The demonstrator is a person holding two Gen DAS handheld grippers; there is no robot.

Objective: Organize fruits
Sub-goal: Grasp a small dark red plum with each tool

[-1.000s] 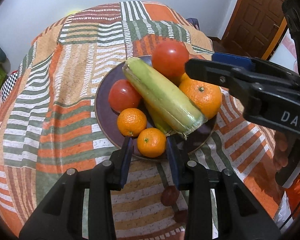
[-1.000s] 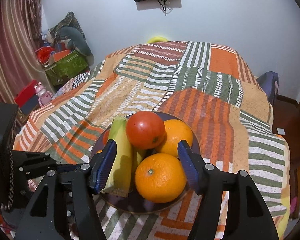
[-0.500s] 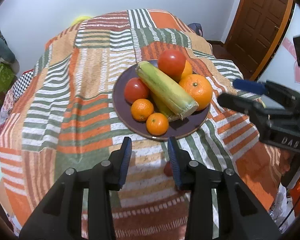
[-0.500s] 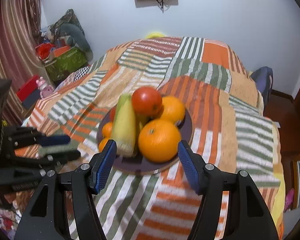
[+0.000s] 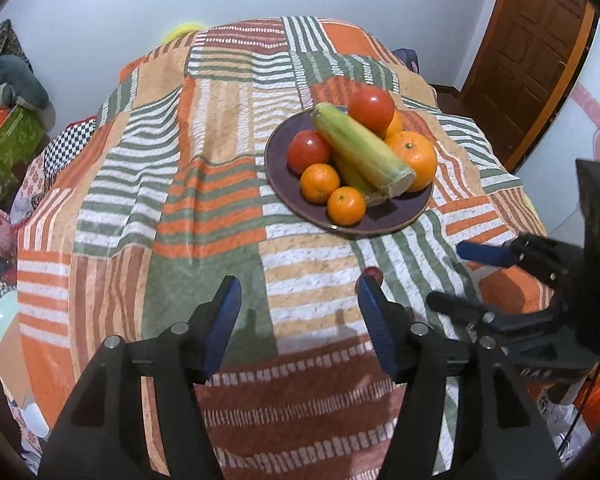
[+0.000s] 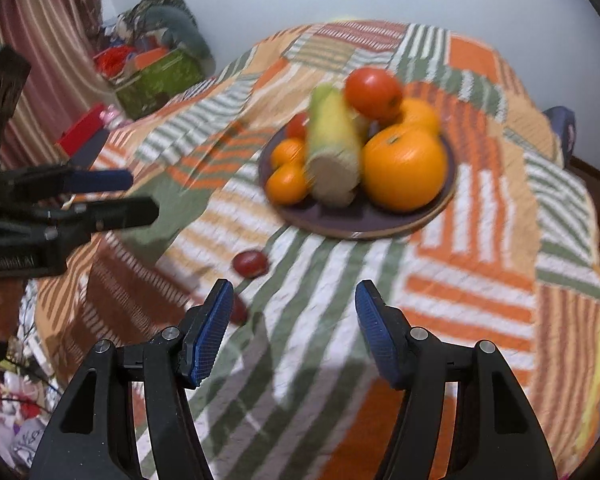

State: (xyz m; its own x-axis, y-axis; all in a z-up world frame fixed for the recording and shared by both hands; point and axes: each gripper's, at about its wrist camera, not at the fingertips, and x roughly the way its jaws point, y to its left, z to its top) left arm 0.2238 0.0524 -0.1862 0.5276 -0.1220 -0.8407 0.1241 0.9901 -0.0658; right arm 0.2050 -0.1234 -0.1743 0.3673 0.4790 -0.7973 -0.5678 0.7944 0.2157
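A dark plate (image 5: 400,216) on the patchwork cloth holds two tomatoes (image 5: 371,109), an ear of corn (image 5: 360,148), a large orange (image 5: 414,156) and small oranges (image 5: 320,183). My left gripper (image 5: 298,292) hangs over the cloth short of the plate, jaws opening, nothing between them. My right gripper (image 6: 294,300) is open and empty, also short of the plate (image 6: 328,216). A small dark red fruit (image 6: 251,263) lies on the cloth before it. A second one (image 6: 239,312) is half hidden by its left finger. Each gripper shows in the other's view: right (image 5: 480,276), left (image 6: 112,196).
The patchwork cloth (image 5: 204,184) drops away on all sides. A wooden door (image 5: 532,60) stands at the back right. A green box (image 6: 160,76) with toys, a red box (image 6: 82,130) and a striped curtain (image 6: 44,40) are at the left, off the cloth.
Both grippers have drawn back from the plate, which now looks smaller and farther. The left jaws have widened. The small red fruits on the cloth have come into the right wrist view.
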